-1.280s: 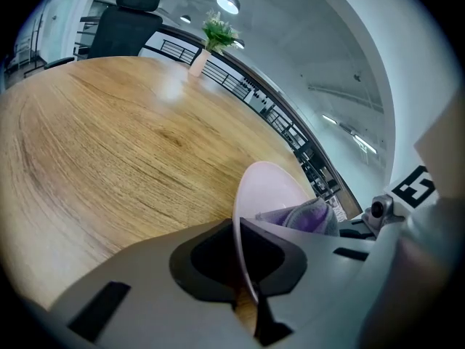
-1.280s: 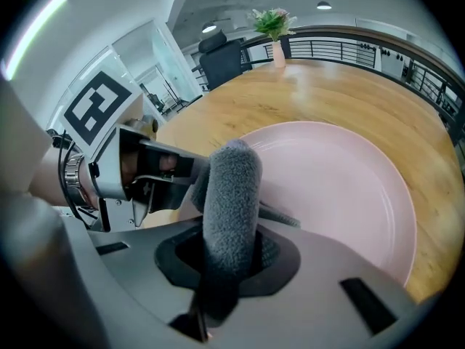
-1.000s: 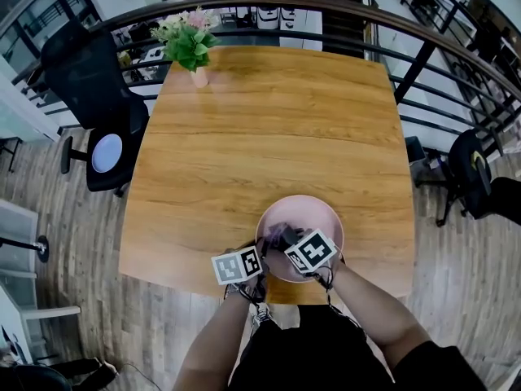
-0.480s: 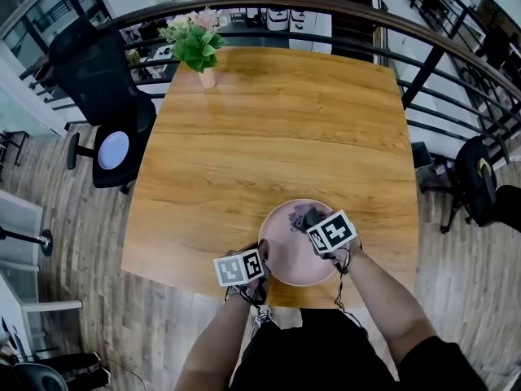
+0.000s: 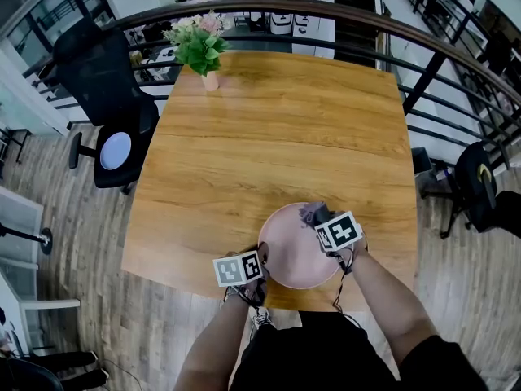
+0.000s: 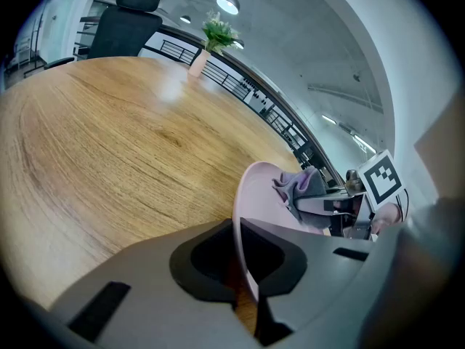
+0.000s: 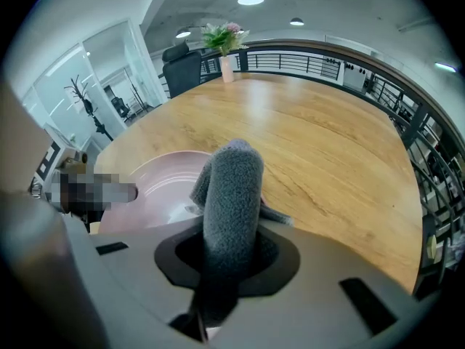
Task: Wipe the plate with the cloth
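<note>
A pink plate (image 5: pixel 289 251) lies near the front edge of the wooden table (image 5: pixel 277 145). My left gripper (image 5: pixel 259 261) is shut on the plate's left rim (image 6: pixel 240 231), which runs straight between its jaws. My right gripper (image 5: pixel 319 218) is shut on a grey cloth (image 7: pixel 231 202). It holds the cloth (image 5: pixel 310 213) down on the plate's far right part. In the left gripper view the cloth (image 6: pixel 296 185) bunches at the right gripper's tip over the plate (image 6: pixel 263 195). In the right gripper view the plate (image 7: pixel 156 191) lies to the left of the cloth.
A pink vase of flowers (image 5: pixel 201 49) stands at the table's far left corner. A black office chair (image 5: pixel 102 112) is to the left of the table. A dark railing (image 5: pixel 407 47) curves behind and to the right. Another black chair (image 5: pixel 480 187) stands far right.
My right gripper has carried the cloth from the plate's left middle across to its far right part. The left gripper and the plate have stayed where they were.
</note>
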The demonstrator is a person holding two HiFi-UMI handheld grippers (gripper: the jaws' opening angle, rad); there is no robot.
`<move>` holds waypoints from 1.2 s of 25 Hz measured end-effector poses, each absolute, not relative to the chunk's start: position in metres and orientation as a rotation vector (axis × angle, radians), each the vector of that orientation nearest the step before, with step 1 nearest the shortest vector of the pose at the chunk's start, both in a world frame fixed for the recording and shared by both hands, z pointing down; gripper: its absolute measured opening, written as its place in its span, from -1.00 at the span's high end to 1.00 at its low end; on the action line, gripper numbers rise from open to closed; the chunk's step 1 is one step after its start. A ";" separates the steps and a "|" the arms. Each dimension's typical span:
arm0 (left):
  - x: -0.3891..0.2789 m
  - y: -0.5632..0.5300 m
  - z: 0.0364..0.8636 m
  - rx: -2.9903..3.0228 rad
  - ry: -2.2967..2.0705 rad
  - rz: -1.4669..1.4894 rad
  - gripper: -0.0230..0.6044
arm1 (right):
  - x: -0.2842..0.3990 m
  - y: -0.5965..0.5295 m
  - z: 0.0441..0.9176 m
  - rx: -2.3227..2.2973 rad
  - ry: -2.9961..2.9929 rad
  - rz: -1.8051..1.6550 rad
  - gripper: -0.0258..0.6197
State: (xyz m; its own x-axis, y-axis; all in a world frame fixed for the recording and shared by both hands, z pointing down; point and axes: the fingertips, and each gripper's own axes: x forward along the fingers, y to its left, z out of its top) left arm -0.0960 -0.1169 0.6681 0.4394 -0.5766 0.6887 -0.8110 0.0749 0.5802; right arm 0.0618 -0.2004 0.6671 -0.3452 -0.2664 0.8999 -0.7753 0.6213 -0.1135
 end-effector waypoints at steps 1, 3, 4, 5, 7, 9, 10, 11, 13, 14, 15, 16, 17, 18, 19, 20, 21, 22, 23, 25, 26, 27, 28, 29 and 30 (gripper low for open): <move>-0.096 -0.117 0.668 1.609 -1.241 0.271 0.82 | 0.063 -0.201 0.666 0.847 -1.903 0.670 0.70; -0.096 -0.116 0.667 1.608 -1.242 0.272 0.82 | 0.065 -0.201 0.662 0.881 -1.911 0.652 0.70; -0.096 -0.116 0.667 1.606 -1.242 0.271 0.82 | 0.066 -0.200 0.660 0.894 -1.916 0.647 0.70; -0.097 -0.116 0.667 1.604 -1.240 0.271 0.82 | 0.066 -0.200 0.658 0.904 -1.921 0.644 0.70; -0.097 -0.115 0.667 1.601 -1.239 0.270 0.82 | 0.068 -0.198 0.655 0.923 -1.927 0.643 0.70; -0.097 -0.114 0.668 1.601 -1.240 0.270 0.82 | 0.070 -0.197 0.651 0.949 -1.937 0.638 0.70; -0.098 -0.115 0.668 1.602 -1.241 0.271 0.82 | 0.071 -0.197 0.649 0.965 -1.943 0.636 0.70; -0.098 -0.115 0.668 1.602 -1.241 0.270 0.82 | 0.072 -0.196 0.646 0.981 -1.948 0.636 0.70; -0.098 -0.115 0.668 1.602 -1.238 0.269 0.82 | 0.071 -0.191 0.642 0.997 -1.961 0.637 0.70; -0.098 -0.115 0.669 1.601 -1.236 0.268 0.82 | 0.068 -0.186 0.641 0.992 -1.969 0.641 0.70; -0.098 -0.115 0.669 1.599 -1.235 0.267 0.82 | 0.065 -0.181 0.641 0.980 -1.978 0.647 0.70; -0.098 -0.114 0.668 1.598 -1.235 0.267 0.82 | 0.060 -0.174 0.641 0.962 -1.987 0.658 0.70; -0.098 -0.114 0.668 1.599 -1.235 0.268 0.82 | 0.055 -0.168 0.641 0.945 -1.995 0.672 0.70; -0.098 -0.115 0.667 1.600 -1.236 0.269 0.82 | 0.051 -0.161 0.640 0.931 -2.000 0.687 0.70; -0.097 -0.115 0.667 1.602 -1.237 0.269 0.82 | 0.047 -0.156 0.640 0.919 -2.004 0.700 0.70; -0.097 -0.115 0.667 1.603 -1.237 0.269 0.82 | 0.043 -0.150 0.641 0.907 -2.008 0.713 0.70; -0.097 -0.115 0.667 1.604 -1.236 0.268 0.82 | 0.038 -0.144 0.642 0.894 -2.013 0.726 0.70; -0.096 -0.114 0.667 1.604 -1.235 0.267 0.82 | 0.034 -0.138 0.643 0.880 -2.015 0.735 0.70; -0.096 -0.114 0.667 1.603 -1.234 0.266 0.82 | 0.030 -0.132 0.645 0.866 -2.015 0.741 0.70; -0.096 -0.114 0.667 1.602 -1.230 0.264 0.82 | 0.023 -0.121 0.648 0.838 -2.013 0.748 0.70; -0.096 -0.114 0.667 1.602 -1.228 0.263 0.82 | 0.019 -0.115 0.650 0.823 -2.013 0.752 0.70; -0.096 -0.114 0.667 1.601 -1.225 0.262 0.82 | 0.015 -0.109 0.650 0.807 -2.014 0.757 0.70; -0.096 -0.114 0.666 1.601 -1.223 0.261 0.82 | 0.010 -0.104 0.651 0.789 -2.017 0.763 0.70; -0.096 -0.114 0.666 1.600 -1.220 0.260 0.82 | 0.005 -0.098 0.652 0.771 -2.021 0.771 0.70; -0.096 -0.114 0.666 1.600 -1.218 0.259 0.82 | 0.000 -0.092 0.652 0.752 -2.027 0.782 0.70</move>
State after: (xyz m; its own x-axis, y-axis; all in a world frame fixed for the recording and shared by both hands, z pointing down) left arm -0.0964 -0.1137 0.6663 0.4567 -0.5681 0.6846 -0.7977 0.0793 0.5978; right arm -0.0004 -0.0924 0.6523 -0.4877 -0.2264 0.8432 -0.7338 0.6295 -0.2554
